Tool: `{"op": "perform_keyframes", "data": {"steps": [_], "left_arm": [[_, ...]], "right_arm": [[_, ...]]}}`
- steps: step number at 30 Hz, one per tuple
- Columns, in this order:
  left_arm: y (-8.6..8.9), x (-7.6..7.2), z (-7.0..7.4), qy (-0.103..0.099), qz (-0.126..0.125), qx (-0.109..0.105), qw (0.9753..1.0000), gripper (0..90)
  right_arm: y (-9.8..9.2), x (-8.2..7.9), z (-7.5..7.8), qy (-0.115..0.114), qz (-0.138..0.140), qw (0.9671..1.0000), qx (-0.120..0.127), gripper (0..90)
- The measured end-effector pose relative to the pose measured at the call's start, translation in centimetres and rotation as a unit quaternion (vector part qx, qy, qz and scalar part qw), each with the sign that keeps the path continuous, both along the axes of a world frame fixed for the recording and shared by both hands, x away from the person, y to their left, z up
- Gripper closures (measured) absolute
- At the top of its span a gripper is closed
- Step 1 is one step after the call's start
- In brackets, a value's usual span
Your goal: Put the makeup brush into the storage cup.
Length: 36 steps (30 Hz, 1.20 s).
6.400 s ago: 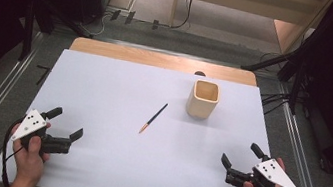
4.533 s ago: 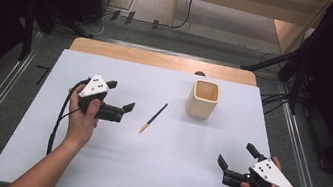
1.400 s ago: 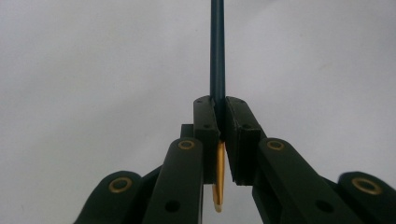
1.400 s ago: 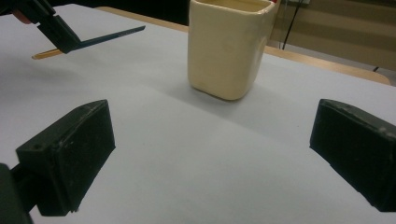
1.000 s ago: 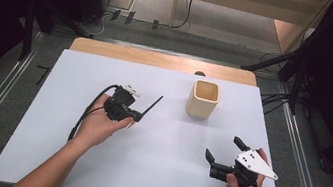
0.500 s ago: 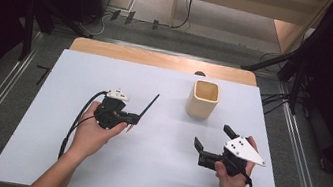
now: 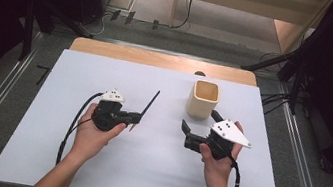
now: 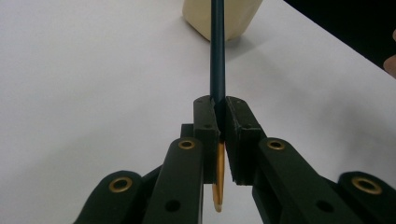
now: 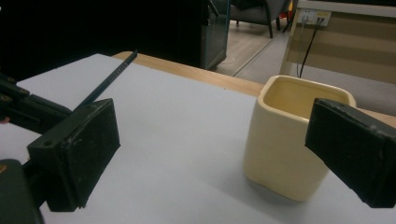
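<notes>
A dark pencil (image 7: 147,106) is pinched by the left gripper (image 7: 131,117) at frame centre; the right gripper (image 7: 198,127), fingers spread, should be closed squarely around the cream cup (image 7: 202,99) before insertion.

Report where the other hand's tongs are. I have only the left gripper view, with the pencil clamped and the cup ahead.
Observer: The right tongs are open, on the person's side of the cream cup and aimed at it.
Operator: Check inside the cup.
Observer: The high view shows its opening facing up, with nothing visible inside.
Operator: Give me the pencil's direction on the table.
Observer: The pencil slants away from the left tongs. Its dark end points toward the table's far edge, left of the cup.
</notes>
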State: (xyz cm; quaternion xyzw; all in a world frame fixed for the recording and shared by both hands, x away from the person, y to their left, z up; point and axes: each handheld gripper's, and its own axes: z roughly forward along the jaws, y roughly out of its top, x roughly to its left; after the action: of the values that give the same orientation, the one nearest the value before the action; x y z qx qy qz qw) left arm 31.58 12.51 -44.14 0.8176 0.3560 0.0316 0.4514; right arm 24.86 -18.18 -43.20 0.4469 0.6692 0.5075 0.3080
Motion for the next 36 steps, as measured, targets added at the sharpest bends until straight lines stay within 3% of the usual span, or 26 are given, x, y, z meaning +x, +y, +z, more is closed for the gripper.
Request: {"op": "perform_keyframes", "data": {"steps": [9, 15, 17, 25, 29, 33, 34, 35, 36], "left_arm": [[-0.5, -0.4, -0.7, -0.018, 0.001, -0.030, 0.9994, 84.8], [-1.4, -0.9, -1.3, -0.029, -0.005, -0.054, 0.9981, 84.8], [-1.6, -1.0, -1.5, -0.032, -0.005, -0.059, 0.9977, 84.8], [-2.1, -1.4, -1.9, -0.041, -0.006, -0.078, 0.9961, 84.7], [-2.4, -1.8, -2.1, -0.050, -0.006, -0.085, 0.9951, 84.7], [-2.6, -2.0, -2.2, -0.057, -0.004, -0.088, 0.9945, 84.7], [-2.6, -2.1, -2.3, -0.061, -0.001, -0.091, 0.9940, 84.7], [-2.7, -2.2, -2.3, -0.062, -0.001, -0.095, 0.9936, 84.7], [-2.9, -2.4, -2.3, -0.067, -0.001, -0.096, 0.9931, 84.7]], "right_arm": [[2.6, 1.7, 0.1, 0.021, -0.003, 0.9991, 0.036, 8.2], [3.5, 1.6, -0.1, 0.037, -0.009, 0.9978, 0.054, 13.5], [3.8, 1.5, -0.2, 0.047, 0.000, 0.9962, 0.073, 14.0], [4.4, 1.0, -0.3, 0.054, -0.012, 0.9939, 0.096, 22.6], [5.0, 0.9, -0.5, 0.064, -0.007, 0.9917, 0.111, 28.1], [5.4, 0.8, -0.8, 0.079, 0.002, 0.9881, 0.132, 33.1], [5.5, 0.8, -0.9, 0.084, 0.006, 0.9857, 0.146, 36.6], [5.5, 0.8, -0.9, 0.084, 0.006, 0.9857, 0.146, 36.6], [5.6, 0.9, -1.0, 0.088, 0.012, 0.9842, 0.153, 42.5]]}}
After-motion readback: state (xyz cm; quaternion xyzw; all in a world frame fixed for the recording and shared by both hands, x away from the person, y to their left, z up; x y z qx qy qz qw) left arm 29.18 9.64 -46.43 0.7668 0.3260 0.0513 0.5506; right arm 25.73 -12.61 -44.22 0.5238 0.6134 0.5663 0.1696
